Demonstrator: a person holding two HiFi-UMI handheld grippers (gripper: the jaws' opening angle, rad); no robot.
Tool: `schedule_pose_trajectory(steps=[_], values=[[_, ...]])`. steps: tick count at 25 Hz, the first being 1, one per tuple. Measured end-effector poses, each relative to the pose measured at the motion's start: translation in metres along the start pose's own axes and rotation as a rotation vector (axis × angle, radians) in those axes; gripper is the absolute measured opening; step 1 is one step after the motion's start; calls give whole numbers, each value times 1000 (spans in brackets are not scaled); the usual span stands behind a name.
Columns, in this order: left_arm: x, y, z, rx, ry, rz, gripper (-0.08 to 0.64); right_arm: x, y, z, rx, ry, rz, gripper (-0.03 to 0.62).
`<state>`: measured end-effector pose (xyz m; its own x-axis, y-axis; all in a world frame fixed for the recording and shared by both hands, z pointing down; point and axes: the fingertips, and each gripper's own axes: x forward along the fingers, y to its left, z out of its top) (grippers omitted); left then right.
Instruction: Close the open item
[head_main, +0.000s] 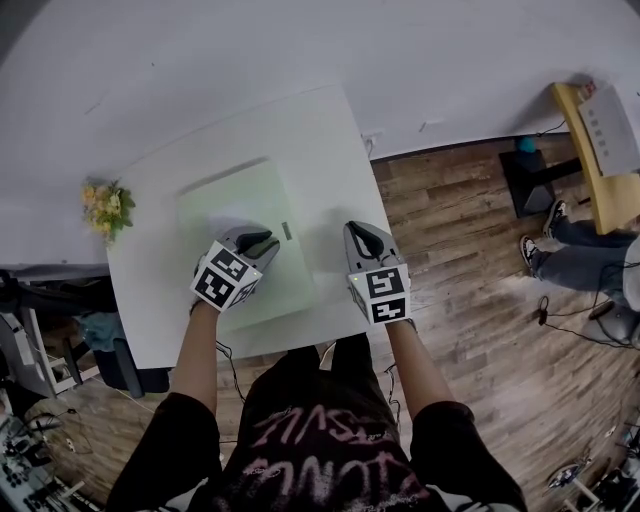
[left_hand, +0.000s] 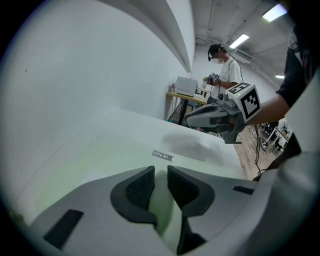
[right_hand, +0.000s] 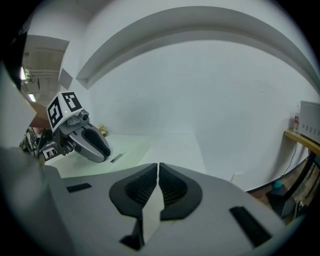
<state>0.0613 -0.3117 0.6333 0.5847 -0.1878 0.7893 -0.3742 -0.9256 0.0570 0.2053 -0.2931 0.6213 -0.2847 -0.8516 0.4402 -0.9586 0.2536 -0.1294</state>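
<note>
A flat pale green case (head_main: 240, 210) lies on the white table (head_main: 320, 140), its lid down flat and a small silver tag (head_main: 287, 231) near its right edge. My left gripper (head_main: 268, 240) hovers over the case's near right part, its jaws a narrow gap apart with nothing between them. In the left gripper view the case (left_hand: 95, 155) and its tag (left_hand: 163, 156) lie just ahead of my left gripper (left_hand: 159, 175). My right gripper (head_main: 358, 232) is held over bare table just right of the case, shut and empty, and is (right_hand: 158, 172) in its own view.
A small bunch of flowers (head_main: 105, 208) sits at the table's left edge. Wooden floor lies to the right, with a yellow side table (head_main: 590, 150) and a seated person's legs (head_main: 570, 250). The white wall runs behind the table.
</note>
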Motion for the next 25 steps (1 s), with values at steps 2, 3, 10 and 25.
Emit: schedule_pose_trajectory(steps=[2,3,10,25], values=[[2,0,-1,3,6,3,95,0,1,-4,-4,14,6,26],[3,0,-1,3,8,4,95,0,2,-5,-6,19,10,26],[-7,0,1,26,-38,47,94,1,21,8,-21,-10,36,26],[-91,41,-6,-149,-281,263,21,20,88,48,-109,-37,118,26]])
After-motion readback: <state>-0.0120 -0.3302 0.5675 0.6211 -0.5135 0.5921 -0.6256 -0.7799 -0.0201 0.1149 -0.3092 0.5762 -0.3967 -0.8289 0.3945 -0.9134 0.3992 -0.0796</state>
